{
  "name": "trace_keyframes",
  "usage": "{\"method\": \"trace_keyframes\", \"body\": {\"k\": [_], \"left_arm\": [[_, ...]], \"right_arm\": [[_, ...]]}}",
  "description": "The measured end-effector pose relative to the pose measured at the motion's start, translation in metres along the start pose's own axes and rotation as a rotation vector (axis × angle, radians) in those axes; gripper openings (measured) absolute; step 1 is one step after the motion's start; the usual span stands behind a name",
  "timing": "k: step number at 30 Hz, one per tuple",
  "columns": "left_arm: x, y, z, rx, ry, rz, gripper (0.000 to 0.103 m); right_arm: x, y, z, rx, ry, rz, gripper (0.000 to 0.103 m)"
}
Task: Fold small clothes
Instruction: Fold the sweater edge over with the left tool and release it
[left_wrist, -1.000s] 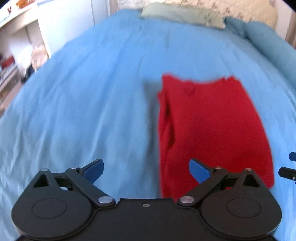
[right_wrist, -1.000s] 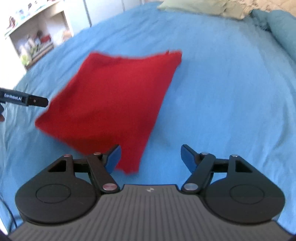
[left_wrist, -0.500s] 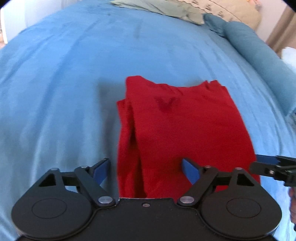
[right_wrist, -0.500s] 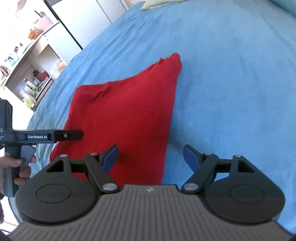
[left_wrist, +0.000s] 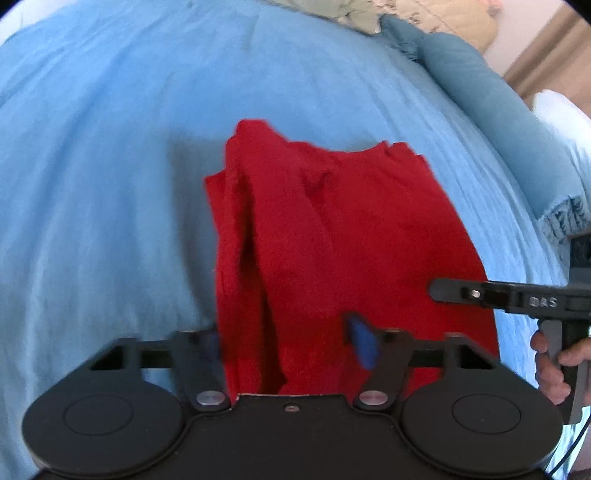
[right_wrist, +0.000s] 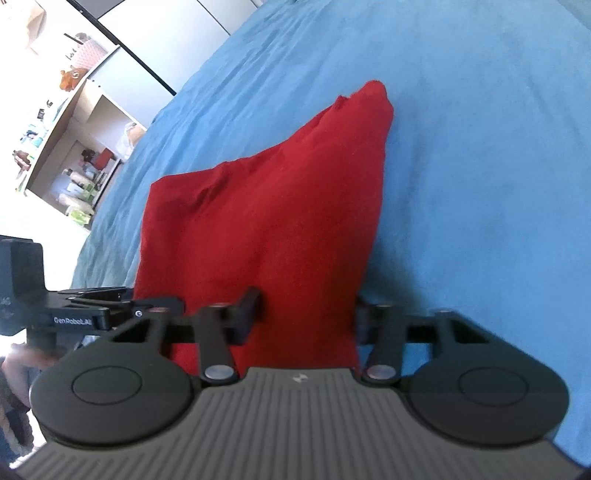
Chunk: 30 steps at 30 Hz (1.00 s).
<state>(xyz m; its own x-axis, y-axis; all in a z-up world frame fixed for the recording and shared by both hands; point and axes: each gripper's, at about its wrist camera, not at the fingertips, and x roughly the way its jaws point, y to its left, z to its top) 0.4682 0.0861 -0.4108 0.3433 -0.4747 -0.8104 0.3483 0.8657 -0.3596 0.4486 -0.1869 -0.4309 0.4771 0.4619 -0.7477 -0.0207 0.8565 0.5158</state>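
bedspread (left_wrist: 92, 221) open left of red garment (left_wrist: 332, 240) | bolster (left_wrist: 480, 92) blocks far right

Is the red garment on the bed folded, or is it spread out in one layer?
Folded. The red garment shows several stacked layers with a dark gap along its left edge, lying on the blue bedcover.
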Motion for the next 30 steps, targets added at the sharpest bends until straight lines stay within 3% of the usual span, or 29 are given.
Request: {"method": "trace_keyframes", "body": {"k": [2,5,12,19,24,27,30], "left_arm": [[-0.004,-0.011,0.000,0.026,-0.012,0.032,0.034],[-0.012,-0.026,0.002,0.039,-0.026,0.070,0.026],[-0.042,-0.070,-0.003,0.113,-0.046,0.055,0.025],[-0.068,-0.137,-0.031,0.146,-0.024,0.009,0.025],[-0.053,-0.177,-0.068,0.158,0.041,0.002,0.025],[-0.032,-0.190,-0.089,0.165,0.072,0.014,0.025],[-0.014,-0.200,-0.109,0.194,0.073,0.081,0.026]], "right_arm": [[-0.006,0.012,-0.001,-0.039,-0.024,-0.037,0.044],[-0.019,0.032,-0.004,-0.091,-0.069,-0.065,0.039],[-0.074,0.057,-0.012,-0.139,-0.152,-0.049,0.038],[-0.154,0.038,-0.040,-0.104,-0.165,-0.054,0.038],[-0.190,0.004,-0.082,-0.057,-0.114,-0.076,0.038],[-0.188,-0.021,-0.112,-0.048,-0.075,-0.110,0.038],[-0.174,-0.047,-0.143,-0.027,-0.031,-0.144,0.040]]}}
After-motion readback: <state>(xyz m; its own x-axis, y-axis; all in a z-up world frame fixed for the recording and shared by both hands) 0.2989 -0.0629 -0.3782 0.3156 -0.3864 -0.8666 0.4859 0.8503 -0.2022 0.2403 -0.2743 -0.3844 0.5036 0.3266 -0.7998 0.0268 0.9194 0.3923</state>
